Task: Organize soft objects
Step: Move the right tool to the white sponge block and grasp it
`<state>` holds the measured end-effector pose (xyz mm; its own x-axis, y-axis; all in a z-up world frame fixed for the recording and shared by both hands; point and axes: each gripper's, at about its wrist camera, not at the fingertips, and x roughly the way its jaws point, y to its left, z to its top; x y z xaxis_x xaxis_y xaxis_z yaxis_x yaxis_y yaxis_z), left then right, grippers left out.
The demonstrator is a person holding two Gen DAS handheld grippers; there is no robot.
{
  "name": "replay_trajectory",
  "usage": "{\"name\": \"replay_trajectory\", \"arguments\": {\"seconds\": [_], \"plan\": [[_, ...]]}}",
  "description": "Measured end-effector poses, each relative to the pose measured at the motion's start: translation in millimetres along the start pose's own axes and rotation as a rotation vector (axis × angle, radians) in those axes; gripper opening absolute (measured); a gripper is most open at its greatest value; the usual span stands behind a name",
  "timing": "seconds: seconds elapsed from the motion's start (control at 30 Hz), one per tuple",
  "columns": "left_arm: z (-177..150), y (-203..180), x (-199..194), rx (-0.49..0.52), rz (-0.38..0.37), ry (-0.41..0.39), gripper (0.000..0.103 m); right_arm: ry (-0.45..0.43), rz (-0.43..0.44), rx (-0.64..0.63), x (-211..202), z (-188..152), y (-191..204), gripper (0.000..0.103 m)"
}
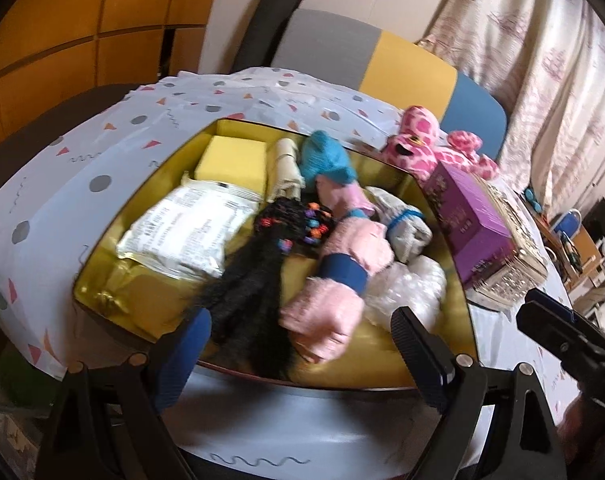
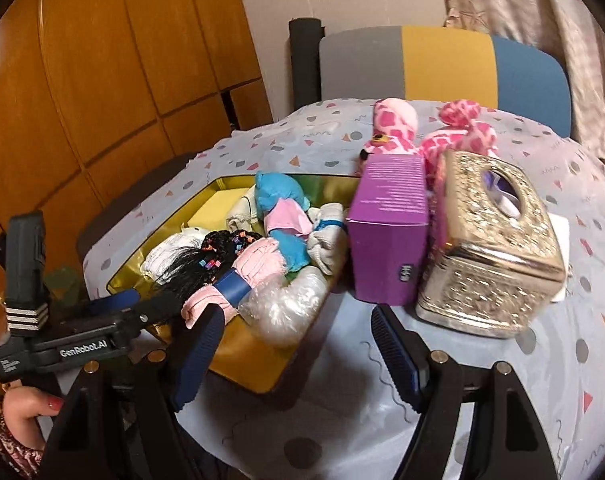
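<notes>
Both grippers are hovering w/ nothing between fingers: left gripper [image 1: 302, 340] wide, right gripper [image 2: 298, 344] also wide. The pink-spotted plush giraffe toy [image 2: 430, 132] is lying outside the gold rectangular tray [image 1: 382, 368], behind the purple cardboard box [image 2: 386, 232]. Reaching over is probably risking knocking the box.

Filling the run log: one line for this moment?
left gripper: open, empty | right gripper: open, empty | pink towel roll: in gold tray | pink plush: outside

The left hand-held gripper [image 2: 114, 312] is matte black plastic with ribbed dark-blue finger pads, brass-coloured round screws, white stripes and white "GenRobot.AI" lettering, gripped by a hand [image 2: 26, 410] with red-painted nails above a patterned brown sleeve [image 2: 4, 446].
</notes>
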<state>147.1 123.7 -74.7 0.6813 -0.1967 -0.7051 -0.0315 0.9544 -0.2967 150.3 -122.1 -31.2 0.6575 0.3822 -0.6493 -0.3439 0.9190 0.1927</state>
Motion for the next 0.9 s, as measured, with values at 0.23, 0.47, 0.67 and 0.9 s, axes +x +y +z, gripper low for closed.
{"name": "replay_trajectory", "arguments": {"seconds": [0.23, 0.47, 0.67, 0.9], "plan": [[-9, -25, -3, 0.058, -0.066, 0.003, 0.092, -0.05, -0.073, 0.071, -32, -18, -42, 0.077], [-18, -55, -5, 0.108, -0.146, 0.018, 0.094, -0.083, -0.165, 0.309, -59, -42, -122, 0.077], [-25, -84, -7, 0.167, -0.196, 0.021, 0.096, -0.128, -0.281, 0.438, -69, -48, -182, 0.077], [-35, -111, -3, 0.224, -0.223, 0.049, 0.096, -0.085, -0.315, 0.437, -37, -10, -247, 0.077]]}}
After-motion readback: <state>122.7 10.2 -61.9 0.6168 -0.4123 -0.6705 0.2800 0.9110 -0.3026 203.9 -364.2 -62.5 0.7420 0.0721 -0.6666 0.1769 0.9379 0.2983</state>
